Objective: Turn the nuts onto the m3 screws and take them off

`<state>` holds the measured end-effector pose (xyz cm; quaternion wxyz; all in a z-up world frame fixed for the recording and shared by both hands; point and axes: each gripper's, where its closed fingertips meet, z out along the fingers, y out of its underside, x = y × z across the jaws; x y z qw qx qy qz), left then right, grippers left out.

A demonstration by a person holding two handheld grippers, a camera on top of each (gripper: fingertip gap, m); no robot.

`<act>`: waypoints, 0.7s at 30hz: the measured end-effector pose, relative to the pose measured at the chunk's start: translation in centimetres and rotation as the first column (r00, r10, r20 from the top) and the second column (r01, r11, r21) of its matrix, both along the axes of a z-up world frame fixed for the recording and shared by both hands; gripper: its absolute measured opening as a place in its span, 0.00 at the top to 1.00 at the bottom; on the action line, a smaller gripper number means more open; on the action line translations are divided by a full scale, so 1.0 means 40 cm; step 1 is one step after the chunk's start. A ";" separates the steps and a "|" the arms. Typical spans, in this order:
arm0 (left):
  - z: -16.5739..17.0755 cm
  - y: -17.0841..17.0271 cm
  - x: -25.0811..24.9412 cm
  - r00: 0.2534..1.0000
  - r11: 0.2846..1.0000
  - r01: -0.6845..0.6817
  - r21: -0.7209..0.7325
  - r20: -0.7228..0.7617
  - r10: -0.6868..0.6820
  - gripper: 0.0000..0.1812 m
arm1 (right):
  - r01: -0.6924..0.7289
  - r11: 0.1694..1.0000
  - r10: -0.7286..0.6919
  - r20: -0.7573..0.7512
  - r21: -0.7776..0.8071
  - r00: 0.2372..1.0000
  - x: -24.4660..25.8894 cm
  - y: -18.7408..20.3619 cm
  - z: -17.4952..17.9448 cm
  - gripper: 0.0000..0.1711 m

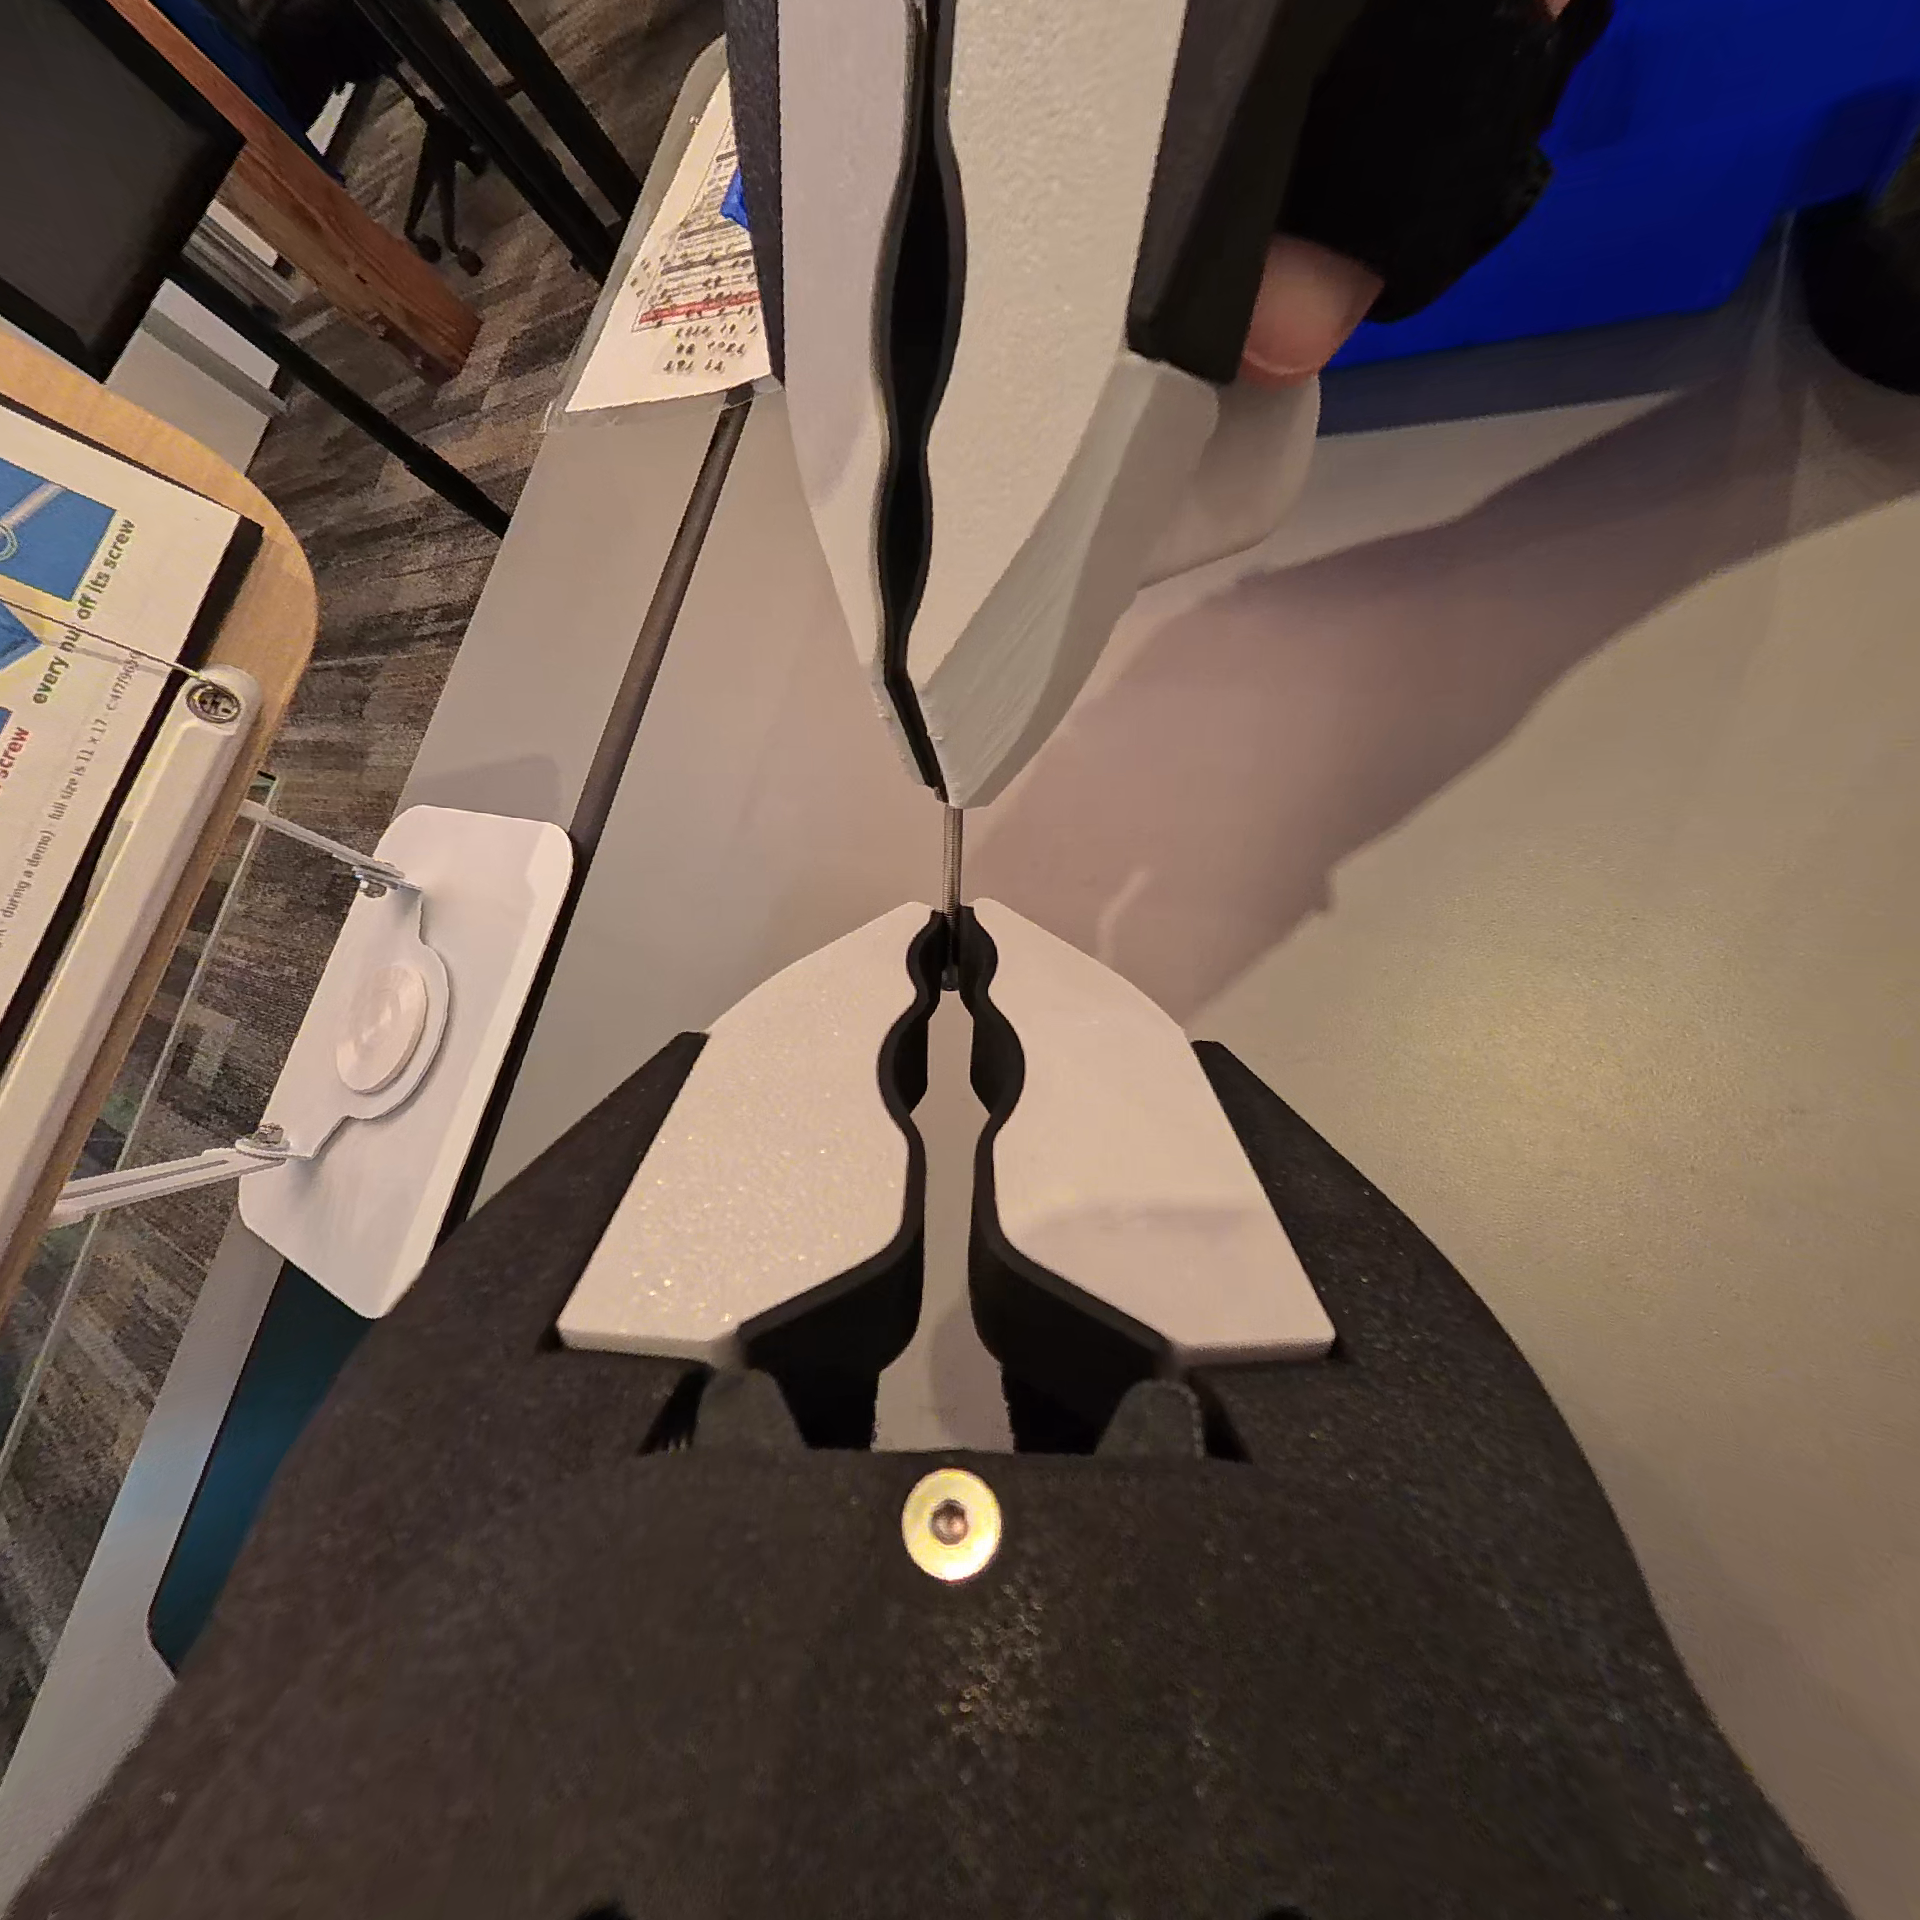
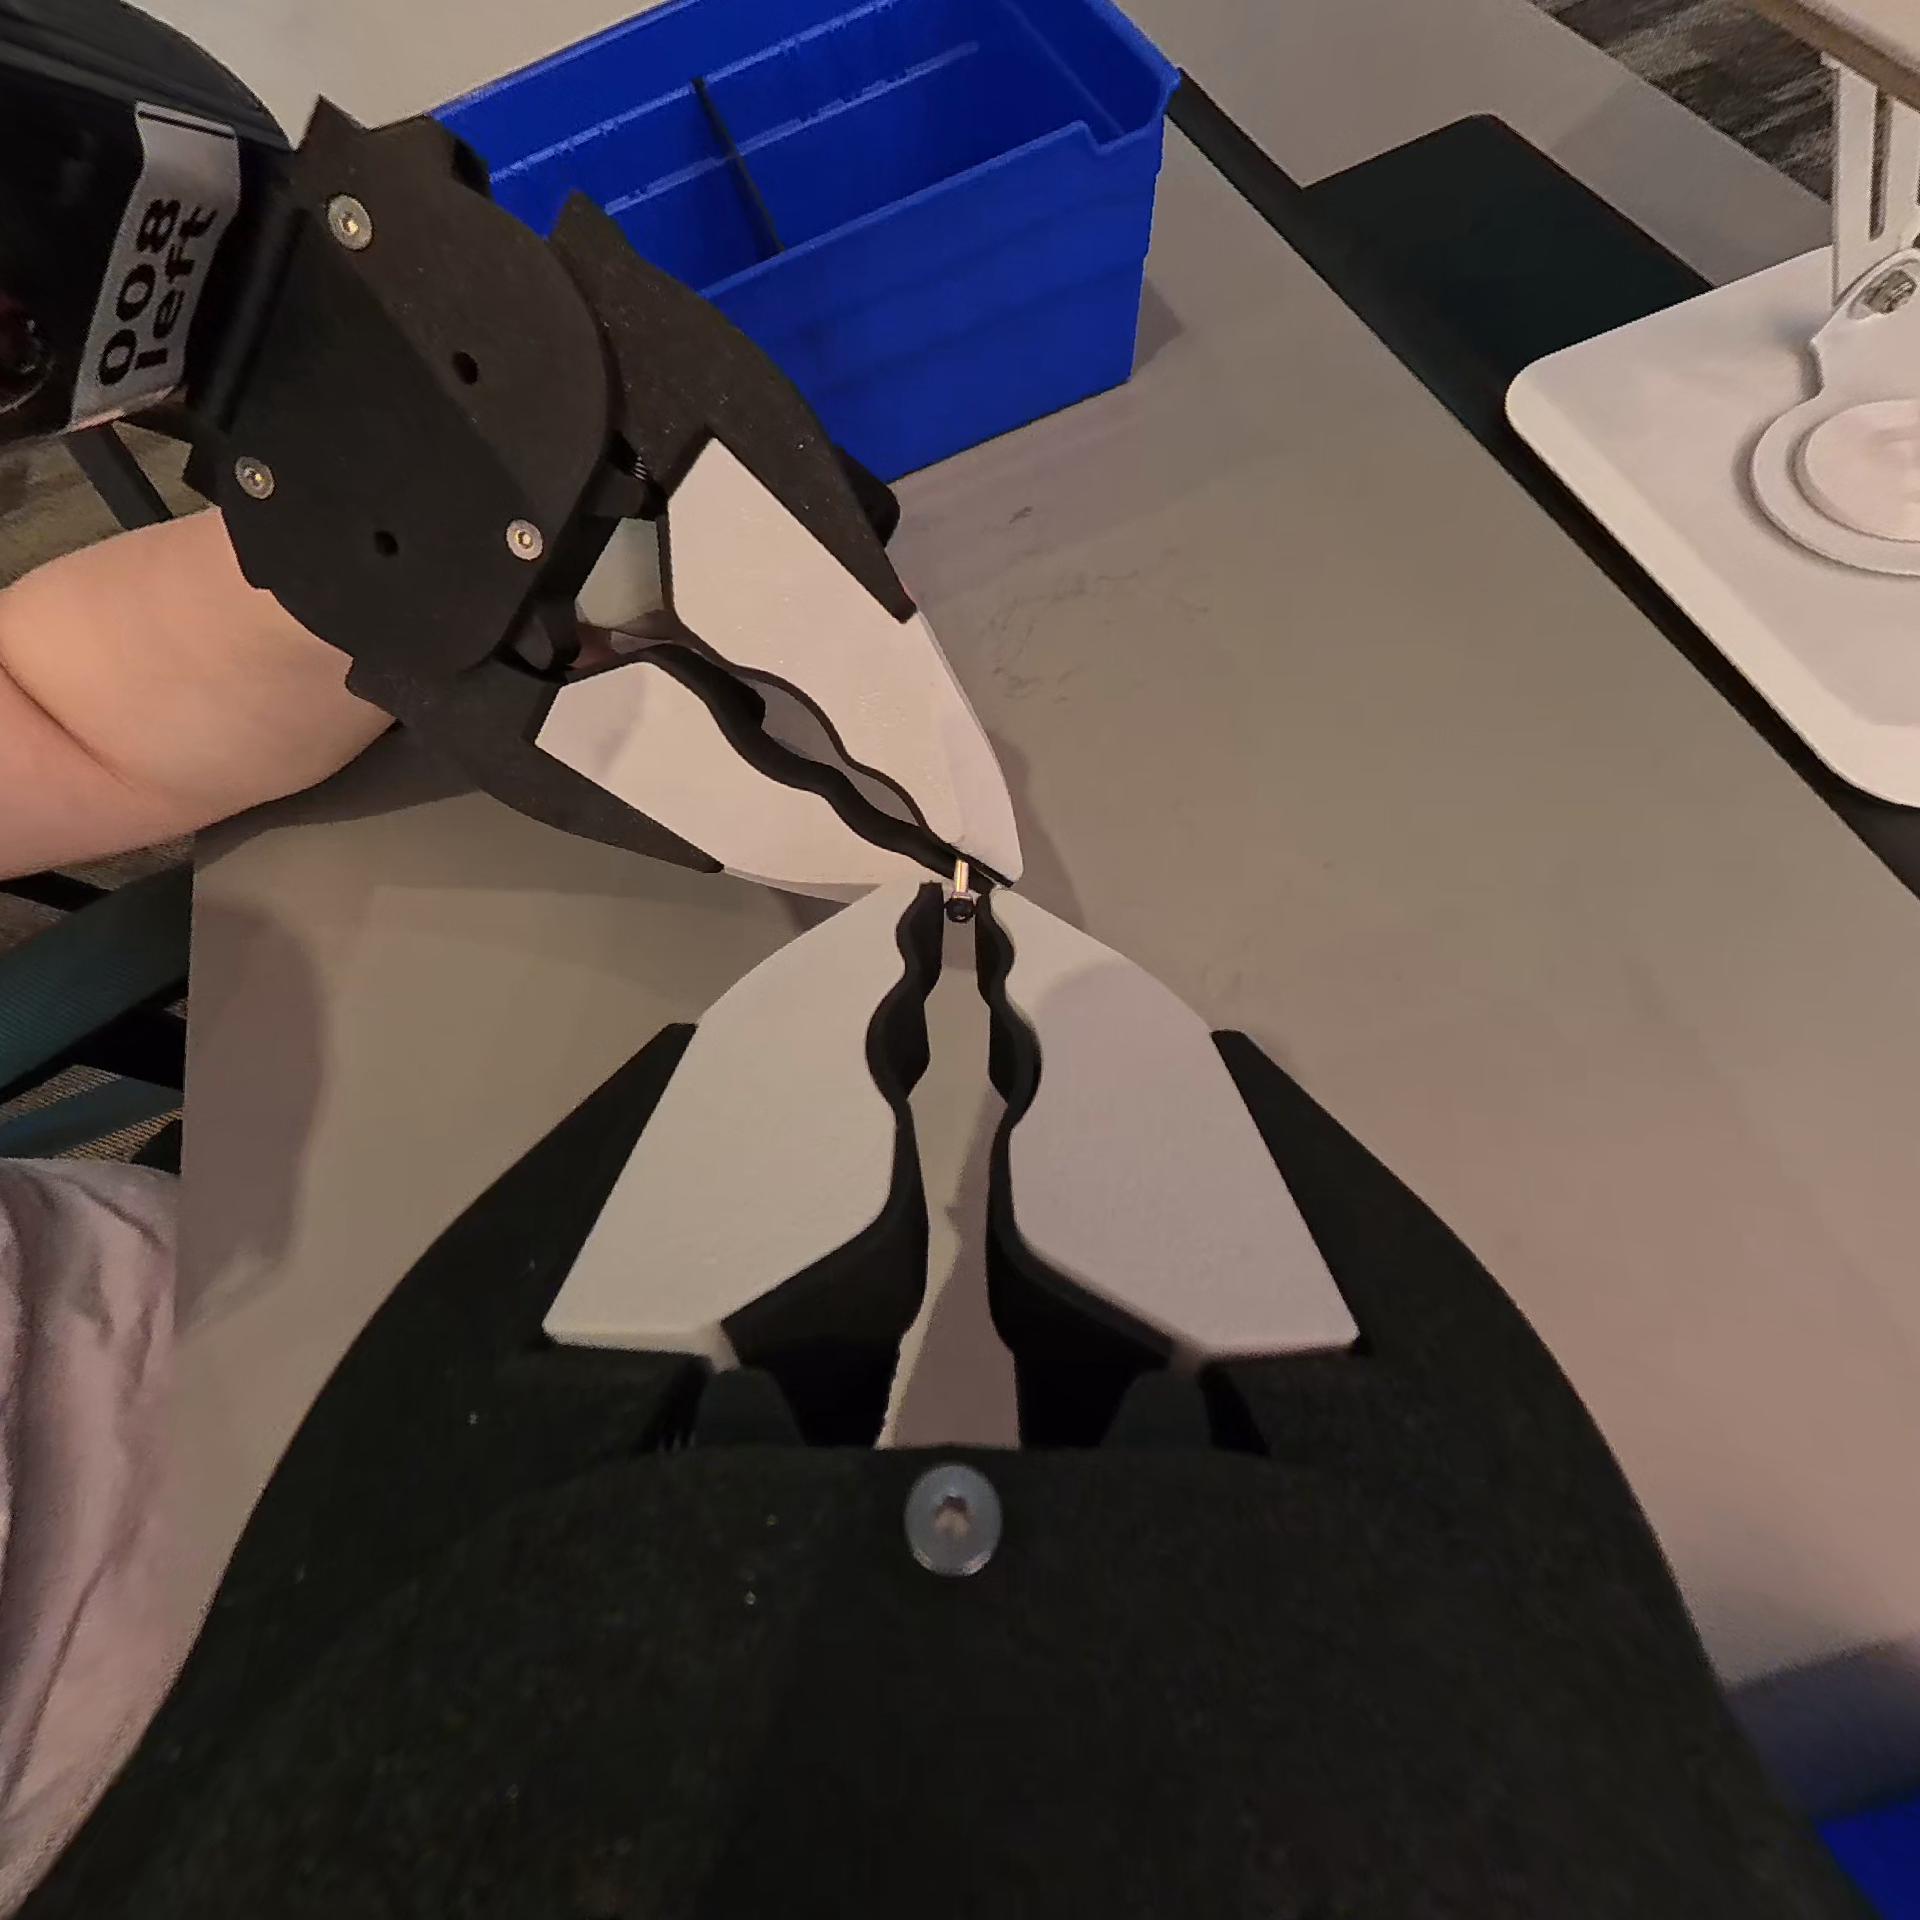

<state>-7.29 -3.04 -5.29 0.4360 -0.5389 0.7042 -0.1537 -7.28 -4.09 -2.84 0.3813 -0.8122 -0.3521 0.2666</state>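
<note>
A thin silver M3 screw point(image 1: 951, 862) spans between the two grippers above the grey table point(image 1: 1558, 1039). My left gripper point(image 1: 951, 925) is shut on its lower end, and a small dark end piece sits between the pads. My right gripper point(image 1: 935, 779) comes down from the top of the left wrist view, shut on the screw's upper end. In the right wrist view my right gripper point(image 2: 956, 906) pinches a small black nut point(image 2: 956, 913) at its tips. The left gripper point(image 2: 982, 871) reaches in from the upper left, and a short silver piece of screw point(image 2: 962, 879) shows at its tips.
A blue divided bin point(image 2: 914, 270) stands at the far side of the table. A white stand base point(image 2: 1714, 540) sits at the right edge and also shows in the left wrist view point(image 1: 416, 1060). An instruction board point(image 1: 83, 675) and a printed sheet point(image 1: 686, 301) lie to the left.
</note>
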 end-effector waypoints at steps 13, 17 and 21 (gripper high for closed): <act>0.008 -0.003 -0.006 0.999 0.999 0.025 -0.048 0.022 -0.024 0.99 | -0.098 0.975 0.090 0.052 0.197 0.995 0.000 -0.011 0.053 0.85; 0.015 -0.053 -0.009 0.989 0.980 0.146 -0.136 0.040 -0.142 0.99 | -0.313 0.865 0.246 0.211 0.392 0.946 -0.004 -0.072 0.084 0.86; 0.033 -0.103 -0.009 0.966 0.943 0.255 -0.216 0.091 -0.240 0.99 | -0.438 0.777 0.318 0.320 0.452 0.893 -0.013 -0.118 0.088 0.92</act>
